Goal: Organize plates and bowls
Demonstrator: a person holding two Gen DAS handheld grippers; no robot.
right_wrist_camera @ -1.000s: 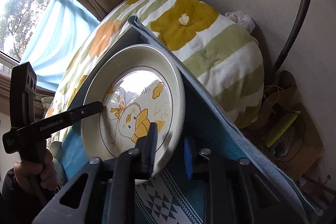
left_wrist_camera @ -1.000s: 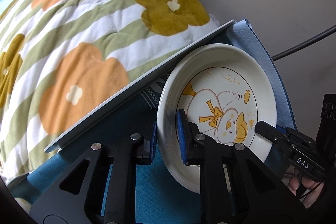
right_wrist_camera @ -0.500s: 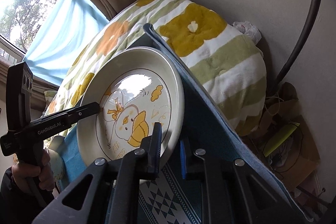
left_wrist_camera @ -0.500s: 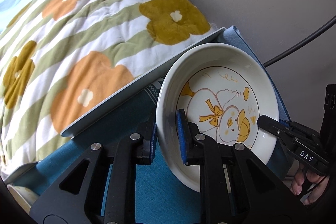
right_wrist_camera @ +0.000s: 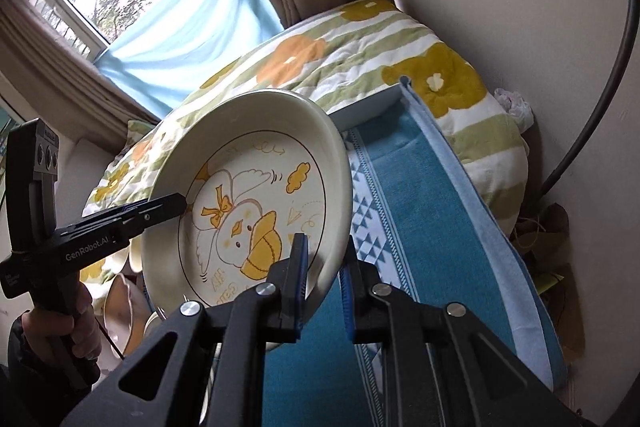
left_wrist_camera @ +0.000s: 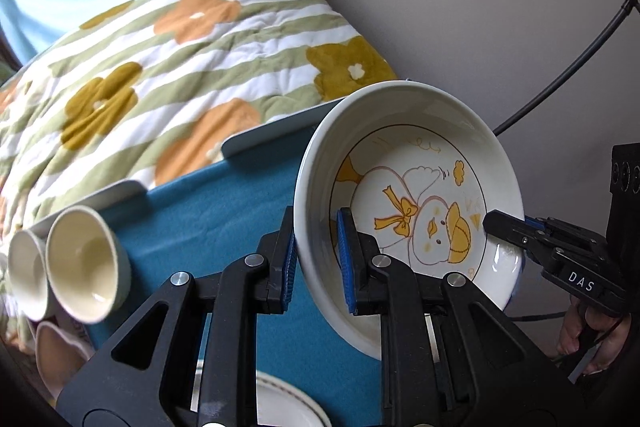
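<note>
cream duck plate (left_wrist_camera: pixel 420 187) rim pinched by left claw (left_wrist_camera: pixel 316 259), right claw (right_wrist_camera: pixel 324 287); above teal cloth (left_wrist_camera: pixel 208 211)

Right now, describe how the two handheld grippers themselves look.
Both are matte black, angular and skeletal, with triangular cut-outs, silver pivot bolts and blue ribbed pads on the fingers. The left gripper carries white "GenRobot.AI" lettering on its side; the right gripper reads "DAS". Each has an upright black block with small round lenses, gripped by a bare hand.
</note>
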